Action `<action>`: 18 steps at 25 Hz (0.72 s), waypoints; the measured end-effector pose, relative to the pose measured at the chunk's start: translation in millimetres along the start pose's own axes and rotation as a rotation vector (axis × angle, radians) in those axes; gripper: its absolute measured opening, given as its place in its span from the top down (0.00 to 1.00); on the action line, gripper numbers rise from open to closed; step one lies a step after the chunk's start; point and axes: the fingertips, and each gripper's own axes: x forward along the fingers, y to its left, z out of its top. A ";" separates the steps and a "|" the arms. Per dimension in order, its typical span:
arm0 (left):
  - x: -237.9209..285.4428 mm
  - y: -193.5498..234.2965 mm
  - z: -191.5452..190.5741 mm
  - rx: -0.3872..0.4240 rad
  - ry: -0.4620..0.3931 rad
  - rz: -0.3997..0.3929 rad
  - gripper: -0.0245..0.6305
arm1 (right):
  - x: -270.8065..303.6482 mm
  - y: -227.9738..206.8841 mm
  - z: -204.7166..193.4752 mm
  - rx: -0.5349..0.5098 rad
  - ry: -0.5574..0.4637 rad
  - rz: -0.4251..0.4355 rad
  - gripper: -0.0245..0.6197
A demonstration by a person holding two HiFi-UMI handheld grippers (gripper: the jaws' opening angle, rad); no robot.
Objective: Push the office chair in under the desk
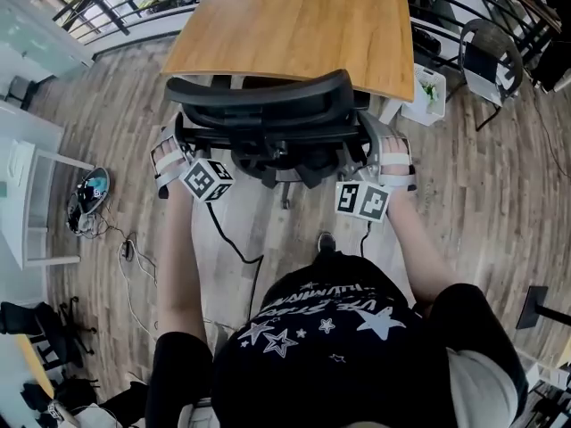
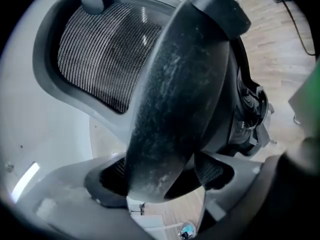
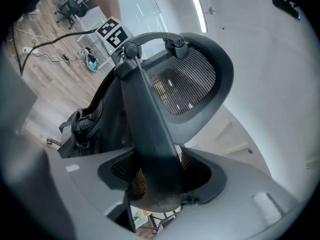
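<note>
The black office chair (image 1: 268, 105) stands with its mesh back toward me, its seat partly under the near edge of the wooden desk (image 1: 294, 25). My left gripper (image 1: 181, 143) grips the left side of the chair's back, and my right gripper (image 1: 382, 145) grips the right side. In the left gripper view, a dark back-frame bar (image 2: 175, 99) fills the gap of the left gripper (image 2: 160, 186), with both pads against it. The right gripper (image 3: 157, 181) holds a similar bar (image 3: 150, 129) the same way, below the mesh panel (image 3: 185, 84).
A white box with a plant (image 1: 426, 92) stands on the floor by the desk's right leg. A black chair (image 1: 491, 61) is further right. A white table (image 1: 27, 194) and a cable tangle (image 1: 89, 199) lie to the left. Railings run behind the desk.
</note>
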 end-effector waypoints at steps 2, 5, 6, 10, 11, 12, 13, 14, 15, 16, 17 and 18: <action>9.8 2.3 4.2 0.004 0.000 0.000 0.35 | 10.8 -4.3 -2.0 -0.004 -0.006 -0.003 0.56; 20.8 5.2 3.9 0.014 0.012 0.000 0.35 | 22.5 -6.2 -1.0 -0.003 -0.015 0.000 0.56; 24.1 6.2 3.7 0.016 0.016 -0.001 0.35 | 25.8 -7.0 -0.3 -0.004 -0.021 0.001 0.56; 39.7 11.6 11.0 0.017 0.009 0.006 0.35 | 42.3 -14.8 -2.9 -0.013 -0.043 -0.010 0.56; 44.3 12.9 13.2 0.014 0.007 0.004 0.35 | 47.5 -16.3 -4.0 -0.008 -0.038 -0.008 0.56; 48.7 13.4 14.7 0.010 0.004 -0.002 0.35 | 52.4 -17.0 -5.0 -0.001 -0.029 -0.003 0.56; 52.9 13.2 15.9 0.008 -0.002 -0.009 0.35 | 56.6 -16.9 -5.8 0.005 -0.020 0.002 0.56; 56.9 13.0 16.7 0.008 -0.011 -0.012 0.35 | 60.2 -16.5 -6.1 0.008 -0.012 0.002 0.56; 60.9 13.3 17.3 0.009 -0.025 -0.010 0.35 | 63.5 -16.2 -5.9 0.008 -0.005 -0.003 0.56; 65.2 14.6 17.6 0.011 -0.038 -0.004 0.35 | 66.9 -16.4 -5.0 0.008 0.001 -0.011 0.56; 70.0 17.1 17.8 0.011 -0.048 0.003 0.35 | 71.3 -17.5 -3.4 0.011 0.009 -0.018 0.56; 75.8 21.1 18.3 0.010 -0.055 0.007 0.35 | 77.1 -20.0 -1.5 0.017 0.021 -0.023 0.56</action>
